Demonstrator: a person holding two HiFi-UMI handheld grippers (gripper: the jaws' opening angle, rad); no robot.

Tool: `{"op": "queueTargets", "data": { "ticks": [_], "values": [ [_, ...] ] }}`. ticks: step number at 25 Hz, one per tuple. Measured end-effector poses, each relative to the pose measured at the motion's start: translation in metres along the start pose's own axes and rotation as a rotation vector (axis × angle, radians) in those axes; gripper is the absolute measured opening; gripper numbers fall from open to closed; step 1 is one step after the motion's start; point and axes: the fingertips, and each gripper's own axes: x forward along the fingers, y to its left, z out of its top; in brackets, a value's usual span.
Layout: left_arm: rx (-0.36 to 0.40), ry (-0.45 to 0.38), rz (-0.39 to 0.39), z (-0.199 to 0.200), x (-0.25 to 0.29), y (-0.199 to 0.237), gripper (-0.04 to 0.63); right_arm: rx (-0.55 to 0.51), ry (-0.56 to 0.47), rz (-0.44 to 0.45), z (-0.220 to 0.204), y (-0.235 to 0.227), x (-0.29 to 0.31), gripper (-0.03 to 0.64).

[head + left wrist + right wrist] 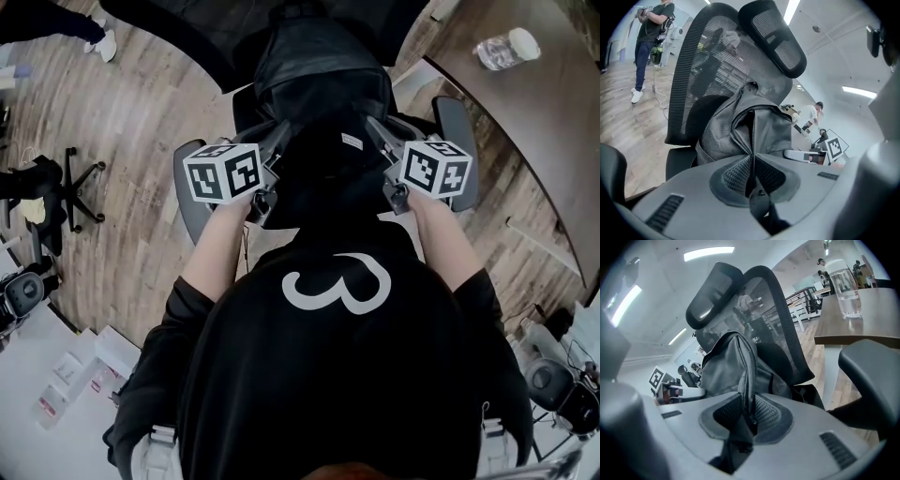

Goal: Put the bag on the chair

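A dark grey bag (319, 75) hangs in front of me over the seat of a black mesh office chair (459, 141), between its two armrests. My left gripper (272, 142) is shut on a fold or strap of the bag (740, 126) at its left side, and the pads (736, 173) pinch the fabric. My right gripper (377, 133) is shut on a strap of the bag (726, 366) at its right side. In both gripper views the bag stands close against the chair's mesh back (693, 70) (780, 324), below the headrest (773, 37). The bag hides the seat.
A brown table (525, 103) with a clear water bottle (504, 47) stands to the right of the chair. Another office chair (52, 192) is at the far left on the wooden floor. A person (649, 37) stands beyond the chair. White desks are at the lower corners.
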Motion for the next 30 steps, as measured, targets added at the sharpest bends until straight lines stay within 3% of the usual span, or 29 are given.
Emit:
{"op": "queueTargets", "data": {
  "ticks": [11,19,24,30],
  "values": [
    [0.052,-0.012,0.059,-0.006,0.01,0.013,0.044,0.025,-0.011,-0.004,-0.005,-0.005,0.007,0.075],
    [0.025,-0.002,0.069,-0.009,0.009,0.017,0.081,-0.058,-0.006,-0.051,-0.008,-0.001,0.002,0.078],
    [0.014,-0.033,0.058,-0.011,0.0,0.032,0.166,-0.096,0.029,-0.079,-0.008,-0.005,0.002,0.195],
    [-0.02,-0.12,0.093,-0.017,-0.026,0.036,0.21,-0.244,0.045,-0.115,-0.015,-0.003,-0.013,0.233]
  ]
}}
